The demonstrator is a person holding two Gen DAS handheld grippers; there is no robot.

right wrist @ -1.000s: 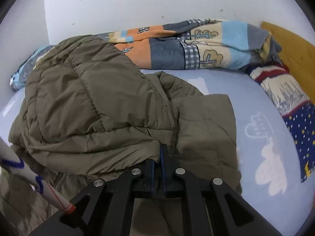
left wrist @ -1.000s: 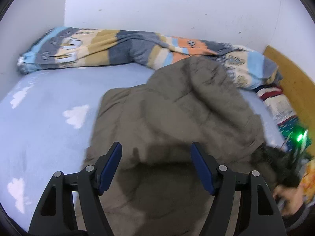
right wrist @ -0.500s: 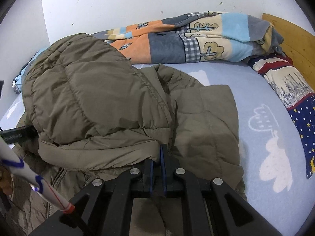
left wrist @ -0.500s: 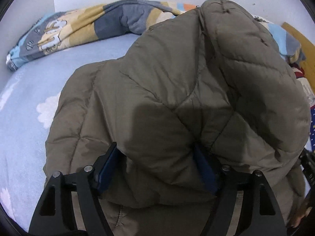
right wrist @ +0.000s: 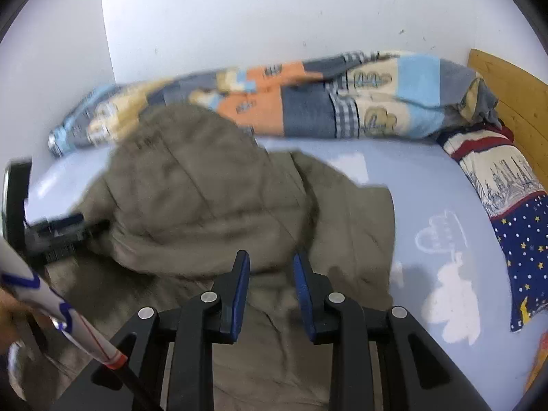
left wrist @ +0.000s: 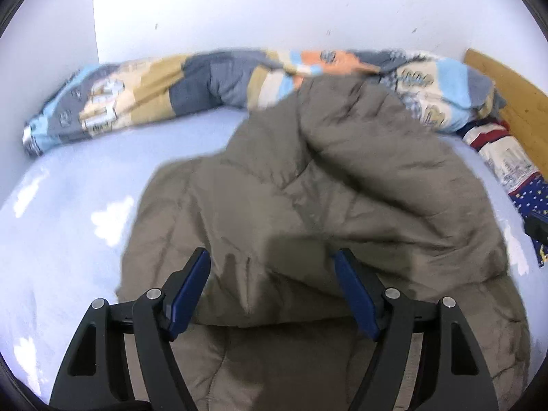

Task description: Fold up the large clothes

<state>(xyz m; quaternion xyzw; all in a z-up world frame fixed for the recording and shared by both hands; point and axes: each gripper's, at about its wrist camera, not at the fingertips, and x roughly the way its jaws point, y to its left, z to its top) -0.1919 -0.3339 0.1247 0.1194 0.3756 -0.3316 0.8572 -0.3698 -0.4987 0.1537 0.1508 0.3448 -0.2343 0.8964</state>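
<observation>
An olive quilted jacket (left wrist: 308,188) lies crumpled on the light blue bed sheet (left wrist: 68,205), its upper part doubled over the lower. My left gripper (left wrist: 272,267) hangs over the near folded edge. Its jaws stand wide with that puffy edge between the blue pads (left wrist: 188,291), and no squeeze on it shows. In the right wrist view the jacket (right wrist: 205,188) fills the middle. My right gripper (right wrist: 270,267) is just above its near hem with its jaws opening; the fabric lies under the gap, not pinched. The left gripper (right wrist: 58,236) shows blurred at the jacket's left side.
A rolled patchwork blanket (right wrist: 308,102) runs along the white wall at the back. A patterned pillow (right wrist: 507,188) and a wooden headboard (right wrist: 513,92) are at the right. A white rod with blue marks (right wrist: 51,301) crosses the lower left of the right wrist view.
The jacket's raised fold, which bulged up before the left camera half a second ago, has dropped flatter. The right jaws, shut before, have parted, and the right gripper has lifted.
</observation>
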